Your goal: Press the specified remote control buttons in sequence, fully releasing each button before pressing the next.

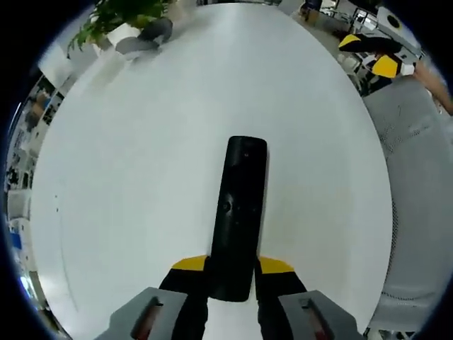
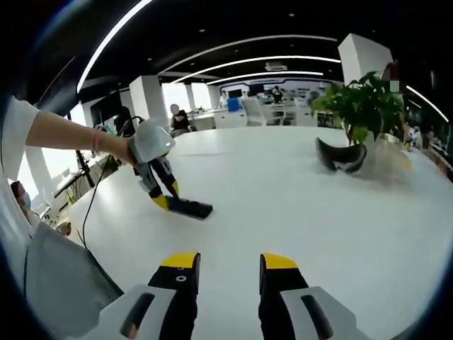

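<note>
Here left gripper (image 1: 231,273) fingers clamp remote (image 1: 239,216) on table (image 1: 141,142); right gripper (image 2: 226,273) fingers apart, unladen.

Left gripper (image 1: 232,273): yellow-tipped jaws closed against the near end of a black remote control (image 1: 239,216). Remote lies flat on a white table (image 1: 141,184), long axis pointing away from the camera. Far edge of table: potted green plant (image 1: 120,18), grey curved object (image 1: 145,37) just beside it. Right gripper (image 1: 374,55): off the table's edge, well apart.
</note>
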